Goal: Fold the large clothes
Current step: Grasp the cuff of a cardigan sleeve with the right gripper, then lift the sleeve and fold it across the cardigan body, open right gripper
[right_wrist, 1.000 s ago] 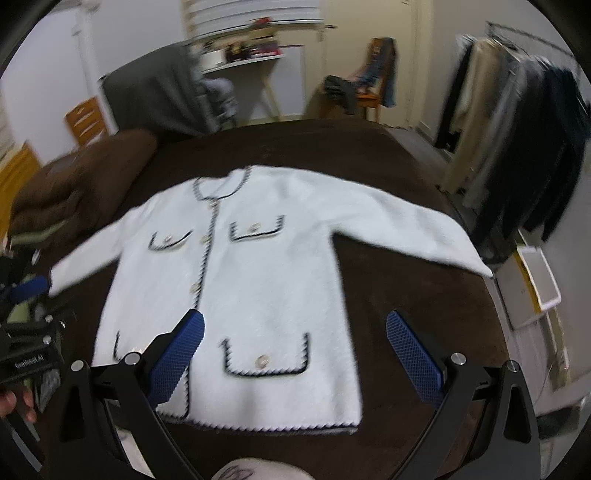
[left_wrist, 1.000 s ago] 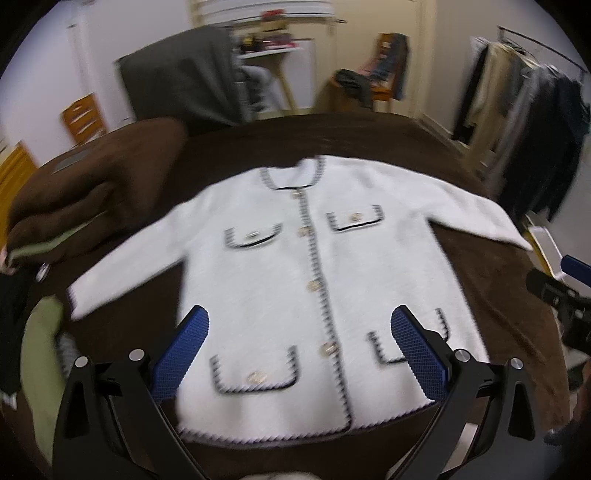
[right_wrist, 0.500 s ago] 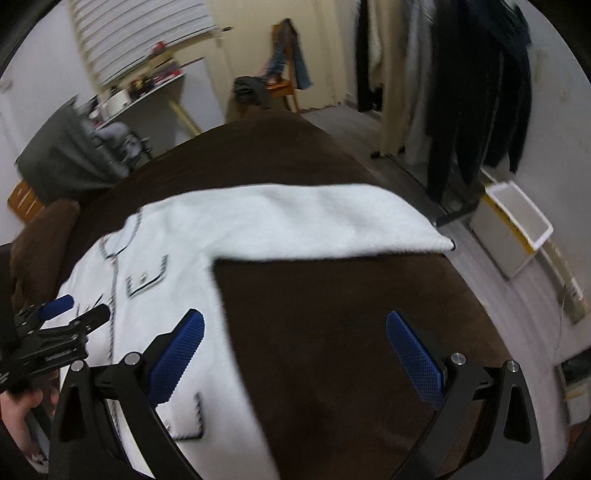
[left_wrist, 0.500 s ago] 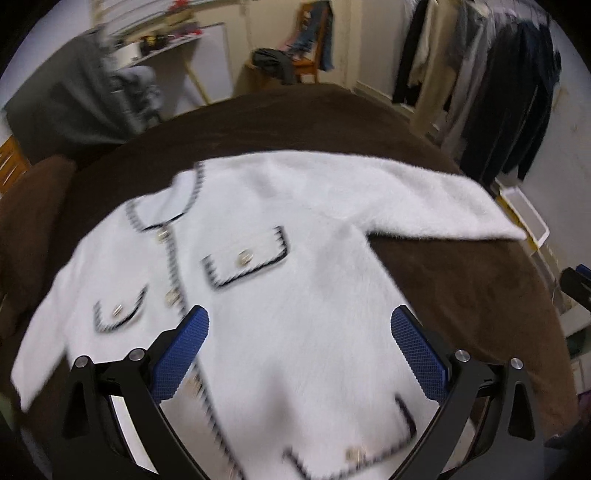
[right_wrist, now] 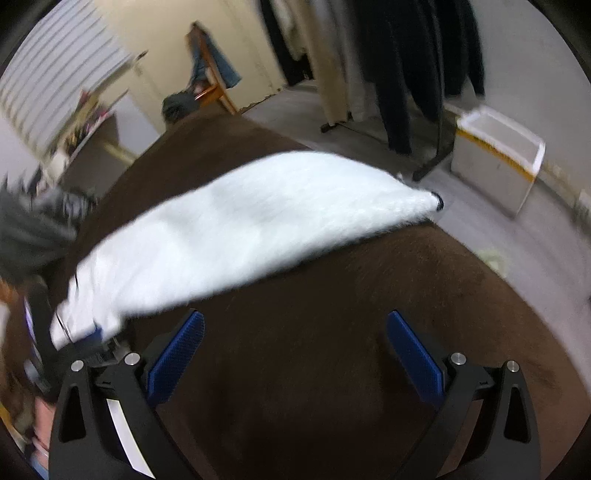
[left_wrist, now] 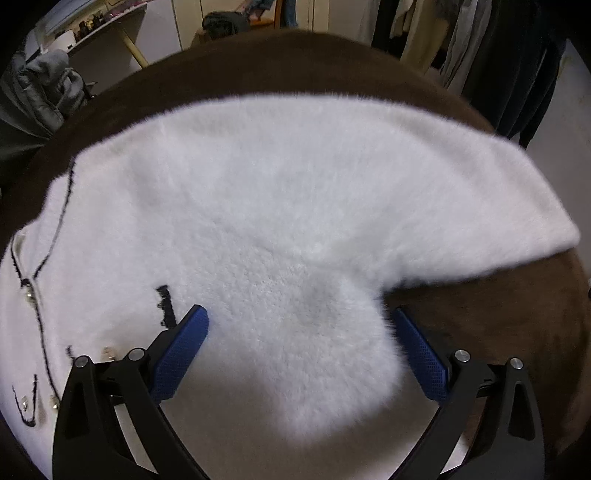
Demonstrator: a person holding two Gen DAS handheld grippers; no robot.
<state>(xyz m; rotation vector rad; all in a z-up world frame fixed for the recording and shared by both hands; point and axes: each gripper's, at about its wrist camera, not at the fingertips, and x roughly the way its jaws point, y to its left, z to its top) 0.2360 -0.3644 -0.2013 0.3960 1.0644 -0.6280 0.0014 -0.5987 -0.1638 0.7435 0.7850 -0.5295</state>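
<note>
A white fluffy cardigan (left_wrist: 258, 206) with black trim and gold buttons lies flat on a brown blanket (left_wrist: 517, 314). My left gripper (left_wrist: 299, 325) is open and sits low over the cardigan's armpit, one finger on the body, the other at its side edge. The sleeve (left_wrist: 461, 206) stretches to the right. In the right wrist view the same sleeve (right_wrist: 240, 229) runs across, its cuff (right_wrist: 432, 201) at the blanket's edge. My right gripper (right_wrist: 293, 332) is open and empty over bare blanket, just below the sleeve. The left gripper shows at that view's left edge (right_wrist: 96, 343).
Dark coats hang on a rack (right_wrist: 406, 66) at the right, with a white box (right_wrist: 495, 158) on the floor below. A wooden chair with clothes (right_wrist: 210, 74) and a desk (left_wrist: 110, 33) stand behind the bed.
Both grippers have swung right and moved down toward the cardigan's right side. The left one now sits at the armpit; the right one has closed in below the sleeve.
</note>
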